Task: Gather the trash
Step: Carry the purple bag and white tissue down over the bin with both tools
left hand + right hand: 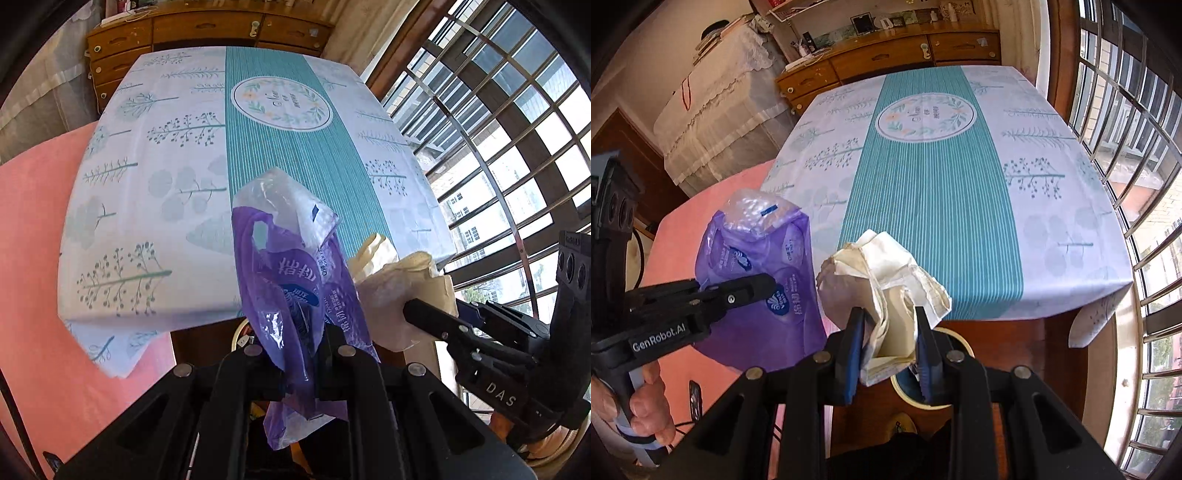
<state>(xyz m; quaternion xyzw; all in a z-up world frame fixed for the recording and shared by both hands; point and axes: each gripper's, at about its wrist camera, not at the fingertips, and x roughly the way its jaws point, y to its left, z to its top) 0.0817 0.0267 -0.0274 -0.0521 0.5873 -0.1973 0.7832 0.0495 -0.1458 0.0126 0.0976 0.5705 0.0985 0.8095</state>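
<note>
Left gripper, marked "GenRobot.AI", clamps a purple tissue wrapper; its print is unreadable. Right gripper squeezes crumpled cream paper; a bin, possibly, sits below.

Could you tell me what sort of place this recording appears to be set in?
Most likely a lived-in home, perhaps a dining area: a table under a printed tablecloth, a wooden sideboard with drawers and small household items on top, and a barred window beside the table.

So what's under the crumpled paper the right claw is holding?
Below the crumpled paper, held by the right gripper, a round bin rim with a dark opening shows over brown floor. The paper and gripper cover most of the bin, so its contents cannot be seen.
</note>
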